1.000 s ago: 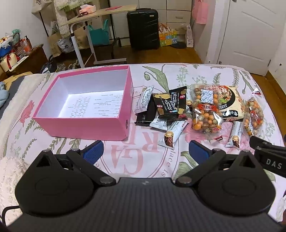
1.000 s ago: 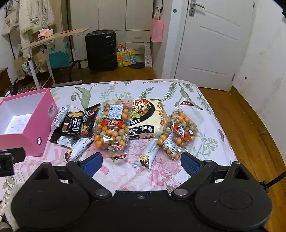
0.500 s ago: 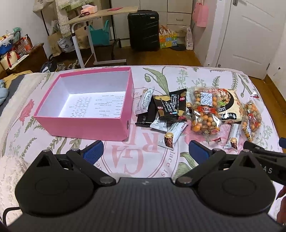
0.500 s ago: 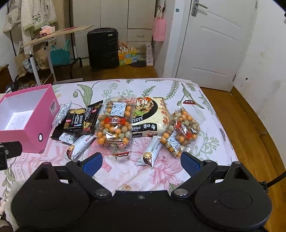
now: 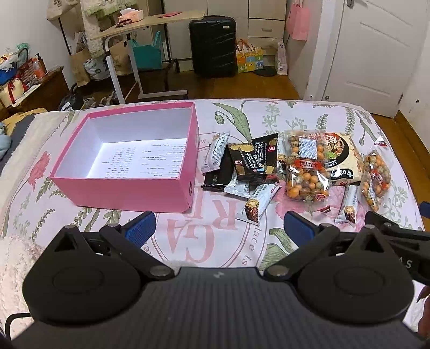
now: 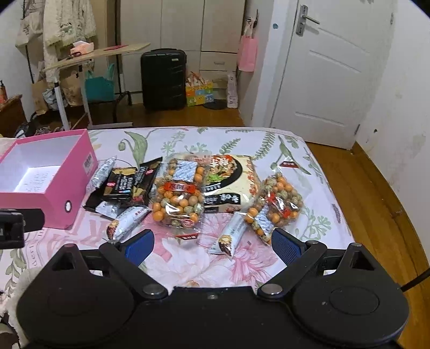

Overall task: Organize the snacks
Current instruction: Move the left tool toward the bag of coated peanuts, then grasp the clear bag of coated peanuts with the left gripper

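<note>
An empty pink box (image 5: pixel 126 185) (image 6: pixel 53 204) stands open on the floral bedspread at the left. Right of it lies a pile of snacks: black cracker packs (image 5: pixel 252 161) (image 6: pixel 129 182), white bars (image 5: pixel 259 204) (image 6: pixel 228 239), two clear bags of coloured nuts (image 5: pixel 306 169) (image 6: pixel 178 198) (image 6: pixel 274 206) and a noodle pack (image 5: pixel 342 158) (image 6: pixel 228 185). My left gripper (image 5: pixel 219 231) is open and empty, hovering before the box and the pile. My right gripper (image 6: pixel 212 247) is open and empty, just short of a white bar.
The bed (image 6: pixel 317 193) ends at the right and far edges, with wooden floor (image 6: pixel 376 204) beyond. A black suitcase (image 5: pixel 212 45), a side table (image 5: pixel 145 24), bags and a white door (image 6: pixel 328 80) stand behind.
Both grippers have drawn back and risen a little, so the snacks and box sit lower and smaller in view. The jaws have stayed open. Nothing on the bed has moved.
</note>
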A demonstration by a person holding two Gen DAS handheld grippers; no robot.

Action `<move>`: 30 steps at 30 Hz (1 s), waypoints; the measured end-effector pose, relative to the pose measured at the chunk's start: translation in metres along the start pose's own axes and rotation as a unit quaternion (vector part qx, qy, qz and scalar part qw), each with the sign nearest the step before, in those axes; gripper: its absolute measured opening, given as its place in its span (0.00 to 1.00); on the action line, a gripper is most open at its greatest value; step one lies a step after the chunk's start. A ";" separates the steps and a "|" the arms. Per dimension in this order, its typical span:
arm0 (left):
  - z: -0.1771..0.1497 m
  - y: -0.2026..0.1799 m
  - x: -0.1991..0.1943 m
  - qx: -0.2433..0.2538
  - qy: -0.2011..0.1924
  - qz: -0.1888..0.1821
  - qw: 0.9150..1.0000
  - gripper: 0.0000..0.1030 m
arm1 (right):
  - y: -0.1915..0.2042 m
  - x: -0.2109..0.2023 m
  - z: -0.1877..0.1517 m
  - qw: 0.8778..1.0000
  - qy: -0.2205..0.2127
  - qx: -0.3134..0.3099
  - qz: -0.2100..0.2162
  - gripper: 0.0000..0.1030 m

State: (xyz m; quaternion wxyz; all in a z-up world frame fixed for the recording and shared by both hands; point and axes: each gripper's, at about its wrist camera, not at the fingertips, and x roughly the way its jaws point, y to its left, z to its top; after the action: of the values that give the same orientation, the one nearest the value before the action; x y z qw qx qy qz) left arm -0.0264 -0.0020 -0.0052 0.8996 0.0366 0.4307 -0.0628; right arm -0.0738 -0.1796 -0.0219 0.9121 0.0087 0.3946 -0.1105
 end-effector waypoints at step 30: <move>0.040 0.001 0.061 0.048 0.037 -0.064 0.996 0.96 | 0.006 0.027 0.006 0.988 -0.104 -0.102 0.050 0.94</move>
State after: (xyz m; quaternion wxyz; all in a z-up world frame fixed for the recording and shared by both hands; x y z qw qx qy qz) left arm 0.0421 -0.0104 -0.0273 0.8745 0.0547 0.4612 -0.1400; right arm -0.0503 -0.1795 -0.0384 0.9489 -0.0760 0.3054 -0.0243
